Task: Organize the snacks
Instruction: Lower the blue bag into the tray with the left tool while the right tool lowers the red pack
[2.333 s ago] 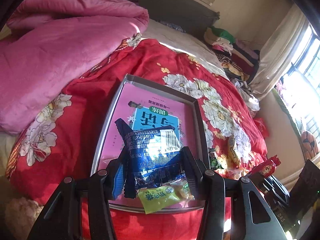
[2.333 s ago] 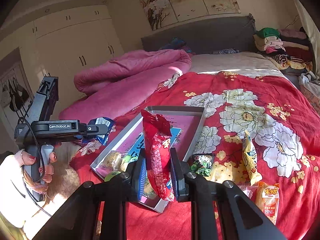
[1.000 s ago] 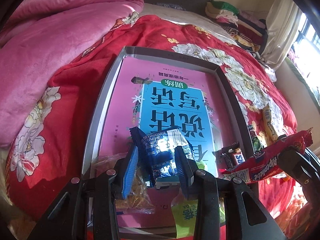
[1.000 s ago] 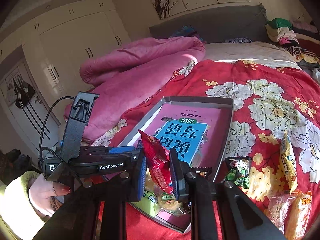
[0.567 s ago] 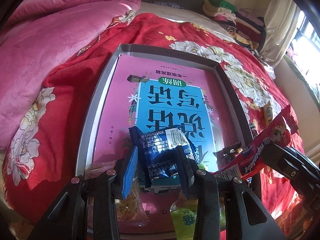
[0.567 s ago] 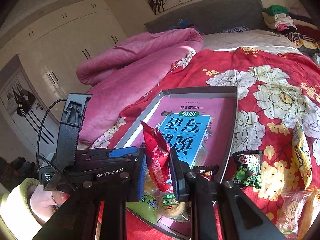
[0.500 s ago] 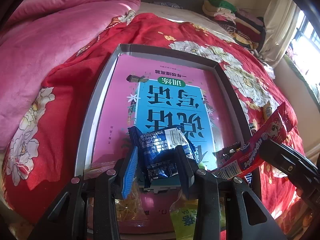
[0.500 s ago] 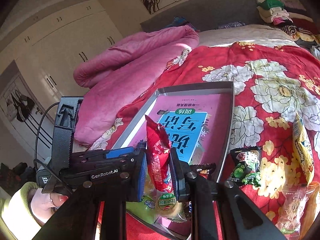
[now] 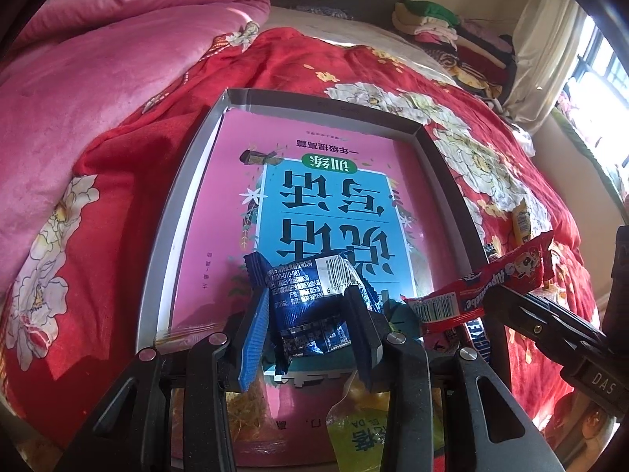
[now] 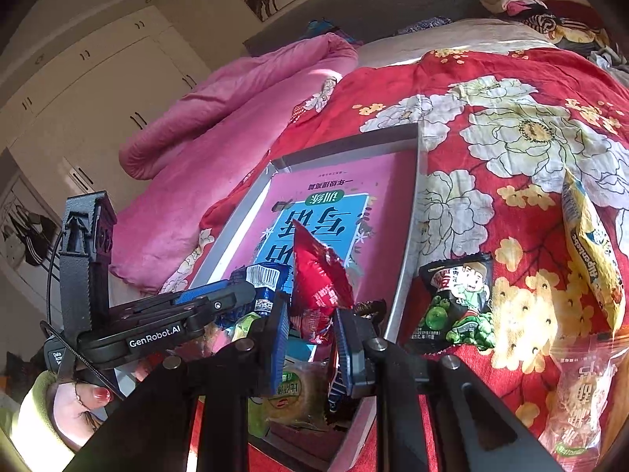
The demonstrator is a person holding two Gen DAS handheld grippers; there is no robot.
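A grey-rimmed tray (image 9: 184, 196) with a pink and blue printed bottom lies on the red floral bedspread; it also shows in the right wrist view (image 10: 411, 212). My left gripper (image 9: 310, 330) is shut on a dark blue snack packet (image 9: 314, 295) just above the tray's near end. My right gripper (image 10: 310, 326) is shut on a red Alpenliebe packet (image 10: 318, 275), which shows at the right of the left wrist view (image 9: 487, 287). A few snacks lie in the tray's near end, among them a yellow-green packet (image 9: 361, 428).
Loose snacks lie on the bedspread right of the tray: a black and green packet (image 10: 456, 306), a yellow packet (image 10: 589, 244) and a clear bag (image 10: 578, 393). A pink quilt (image 9: 98, 63) is piled left of the tray. Folded clothes (image 9: 432, 19) sit at the bed head.
Both grippers have moved in low over the tray's near end, each still holding its packet. The red packet now lies close to the right of the blue one.
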